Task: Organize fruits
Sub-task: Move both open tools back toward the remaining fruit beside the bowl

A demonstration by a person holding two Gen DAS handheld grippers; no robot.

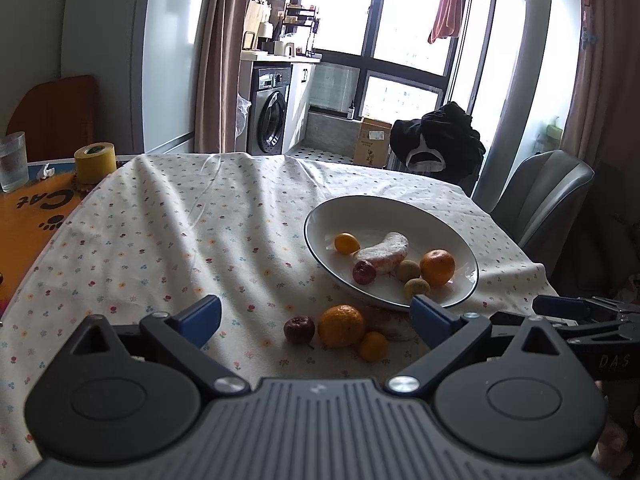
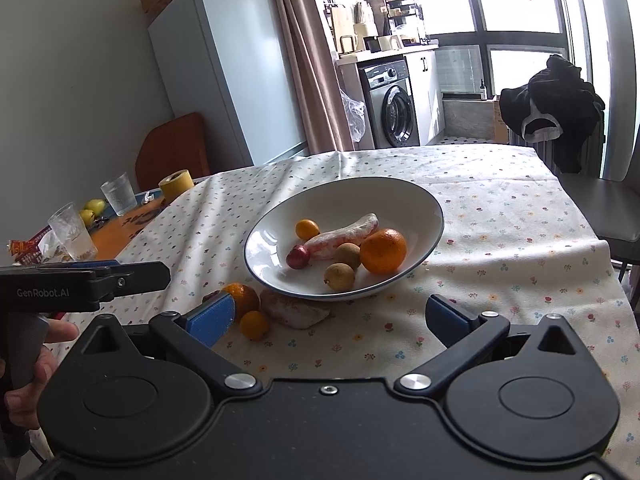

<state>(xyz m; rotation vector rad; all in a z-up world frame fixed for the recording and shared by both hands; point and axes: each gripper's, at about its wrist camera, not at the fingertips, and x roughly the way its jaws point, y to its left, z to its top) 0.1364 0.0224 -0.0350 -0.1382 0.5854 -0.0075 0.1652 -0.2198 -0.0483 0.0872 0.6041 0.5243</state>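
A white plate [image 1: 360, 216] [image 2: 360, 200] on the flowered tablecloth holds a big orange [image 1: 437, 267] [image 2: 383, 251], a small orange fruit [image 1: 346, 243], a dark red fruit [image 1: 363, 272], two brownish round fruits [image 2: 340, 276] and a pinkish wrapped piece [image 1: 384, 252]. In front of the plate lie an orange [image 1: 341, 326] [image 2: 244, 296], a small orange fruit [image 1: 372, 346] [image 2: 254, 325], a dark red fruit [image 1: 299, 329] and a second pinkish wrapped piece [image 2: 296, 312]. My left gripper [image 1: 316, 316] is open just short of these loose fruits. My right gripper [image 2: 330, 318] is open and holds nothing.
A yellow tape roll [image 1: 95, 162], drinking glasses [image 2: 118, 194] and pears [image 2: 94, 206] sit on the orange mat at the left. A grey chair [image 1: 540, 196] stands past the table's right edge. A hand [image 2: 24, 360] holds the left gripper's handle.
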